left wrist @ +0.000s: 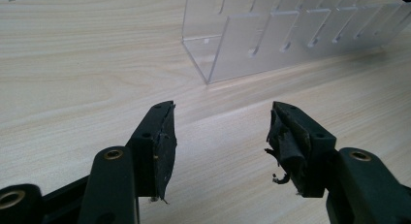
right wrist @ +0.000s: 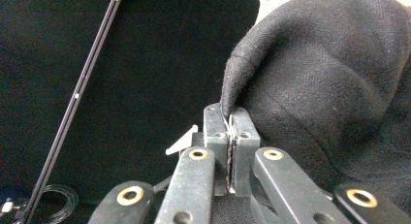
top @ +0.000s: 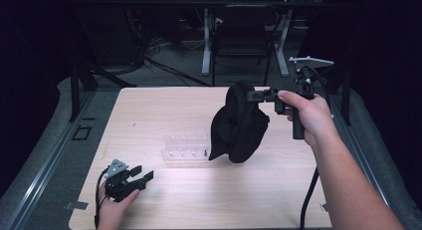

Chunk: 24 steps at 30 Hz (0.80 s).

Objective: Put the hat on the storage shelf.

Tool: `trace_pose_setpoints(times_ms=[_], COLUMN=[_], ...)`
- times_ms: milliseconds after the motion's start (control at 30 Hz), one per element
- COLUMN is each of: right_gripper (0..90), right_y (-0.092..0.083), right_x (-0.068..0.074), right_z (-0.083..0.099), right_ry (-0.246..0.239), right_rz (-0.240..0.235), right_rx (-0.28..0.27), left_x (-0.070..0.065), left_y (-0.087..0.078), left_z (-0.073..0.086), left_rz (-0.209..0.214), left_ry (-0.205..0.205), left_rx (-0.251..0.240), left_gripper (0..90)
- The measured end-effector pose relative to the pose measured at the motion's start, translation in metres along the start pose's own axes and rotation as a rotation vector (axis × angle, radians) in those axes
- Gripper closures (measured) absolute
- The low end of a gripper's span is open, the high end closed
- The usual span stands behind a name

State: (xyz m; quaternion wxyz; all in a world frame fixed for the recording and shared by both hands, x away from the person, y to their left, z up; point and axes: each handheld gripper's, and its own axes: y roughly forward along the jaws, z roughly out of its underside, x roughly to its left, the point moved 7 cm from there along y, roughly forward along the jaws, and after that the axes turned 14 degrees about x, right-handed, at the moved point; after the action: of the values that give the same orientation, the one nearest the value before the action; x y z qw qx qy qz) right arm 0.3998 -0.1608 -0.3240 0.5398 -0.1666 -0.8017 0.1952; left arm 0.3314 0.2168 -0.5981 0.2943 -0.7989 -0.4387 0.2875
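Here the right claw (top: 256, 95) is clamped on a pinch of the black cloth (top: 238, 124), so the cloth hangs free above the desk (top: 164, 110), just right of the clear rack (top: 185, 147). The left claw (top: 142, 176), near and left of the rack, gapes empty, resting low.

No lettering, label, brand mark, number or sign can be read anywhere in these pictures.
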Motion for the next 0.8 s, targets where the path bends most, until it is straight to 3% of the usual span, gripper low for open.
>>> trace_pose_setpoints(times_ms=[233,500,700,800], right_gripper=[88.7,88.7,88.7,88.7], right_y=[0.015,0.022,0.027,0.03], right_x=[-0.008,-0.015,-0.019,-0.021], right_z=[-0.012,-0.02,-0.024,-0.023], right_ry=[0.015,0.025,0.04,0.036], right_rz=[0.017,0.024,-0.003,0.013], right_rx=[-0.003,-0.002,-0.009,0.0], left_x=[0.001,0.001,0.001,0.001], left_y=[-0.001,0.0,0.0,0.0], left_z=[0.0,-0.001,-0.001,-0.001], left_rz=[0.005,0.007,0.009,0.01], left_ry=[0.002,-0.001,-0.001,0.0], left_rx=[0.005,0.001,0.002,0.004], left_gripper=[43.2,43.2,43.2,43.2])
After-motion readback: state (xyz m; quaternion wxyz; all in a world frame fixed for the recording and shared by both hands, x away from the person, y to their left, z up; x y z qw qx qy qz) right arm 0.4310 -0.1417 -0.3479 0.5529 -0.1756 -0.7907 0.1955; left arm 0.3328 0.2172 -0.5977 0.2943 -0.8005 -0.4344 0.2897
